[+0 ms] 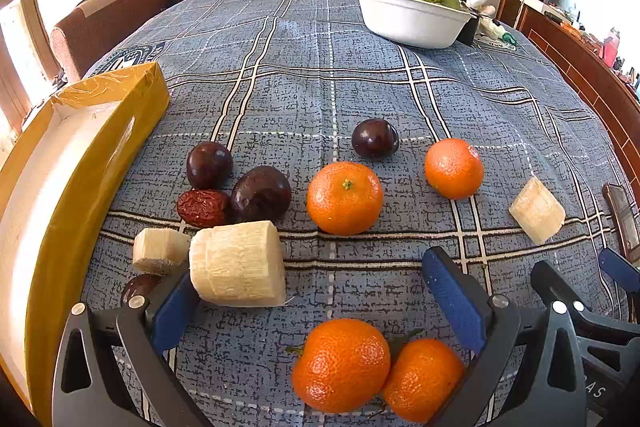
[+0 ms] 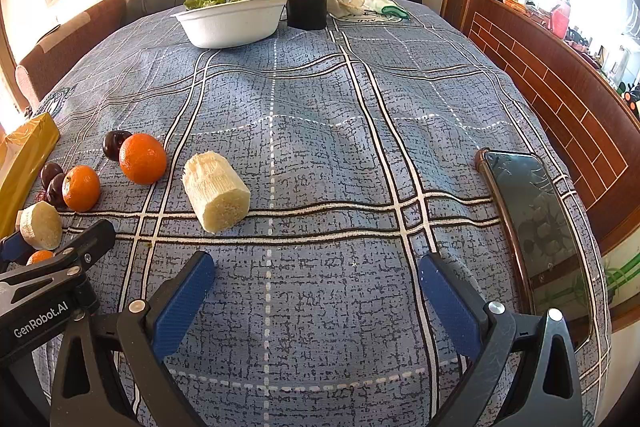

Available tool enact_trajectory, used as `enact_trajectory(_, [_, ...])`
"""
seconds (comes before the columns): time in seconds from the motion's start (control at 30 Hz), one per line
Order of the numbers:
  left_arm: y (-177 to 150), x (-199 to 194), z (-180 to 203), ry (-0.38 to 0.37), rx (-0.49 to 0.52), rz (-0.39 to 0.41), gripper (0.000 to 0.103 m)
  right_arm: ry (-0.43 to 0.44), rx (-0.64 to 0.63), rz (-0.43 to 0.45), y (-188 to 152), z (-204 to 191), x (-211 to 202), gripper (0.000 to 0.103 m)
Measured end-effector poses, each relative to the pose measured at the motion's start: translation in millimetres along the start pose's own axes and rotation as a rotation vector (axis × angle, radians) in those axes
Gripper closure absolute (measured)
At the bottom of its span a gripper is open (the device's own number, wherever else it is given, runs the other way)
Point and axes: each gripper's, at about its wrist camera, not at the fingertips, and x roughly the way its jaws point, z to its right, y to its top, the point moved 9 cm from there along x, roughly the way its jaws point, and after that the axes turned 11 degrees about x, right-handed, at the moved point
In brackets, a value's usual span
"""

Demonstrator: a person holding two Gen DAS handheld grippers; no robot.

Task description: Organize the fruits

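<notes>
**Fruit loose beside the box**

A yellow box [image 1: 80, 155] sits at the tabletop's left edge. Two tangerines [image 1: 340, 367] lie between the left gripper's [image 1: 320, 291] spread jaws, nearest. The right gripper [image 2: 316, 291], jaws spread, holds nothing.

- Your left gripper [image 1: 312, 291] is low over the table, jaws spread wide, nothing pinched between them.
- Its blue pads [image 1: 456, 297] angle outward, the left one low at the edge of its own view, the right one raised a little higher.
- Your right gripper [image 2: 316, 291] sits level beside it, jaws just as wide, gripping nothing.
- From the left camera, your right gripper's black frame pokes in at the lower right corner.
- From the right camera, your left gripper's black arm crosses the lower left corner, close alongside.
</notes>
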Motion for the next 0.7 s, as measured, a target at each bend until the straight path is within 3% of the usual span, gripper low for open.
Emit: enact_trajectory(0.7, [0.1, -1.4, -0.9, -0.001, 0.0, 0.001, 0.0, -0.007, 0.009, 0.003, 0.6, 0.0, 2.1, 0.0])
